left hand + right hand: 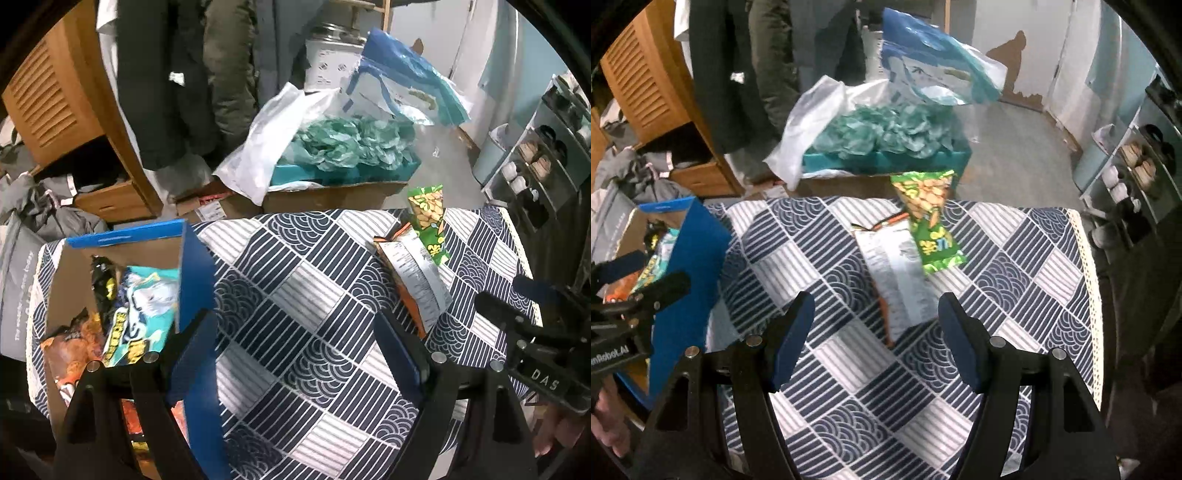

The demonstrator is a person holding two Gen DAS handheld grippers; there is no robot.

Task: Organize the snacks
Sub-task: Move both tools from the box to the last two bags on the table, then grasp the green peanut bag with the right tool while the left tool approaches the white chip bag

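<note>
Box (122,266) at my 9 o'clock already has approx 3 packets in. Two left on the cloth (1015,258) at 12: green bag (929,218) leaning on white packet (897,280). My left gripper (295,354) & right gripper (875,339) both spread apart, holding nothing.

Box (122,236) left — packets (905,273) right
</note>
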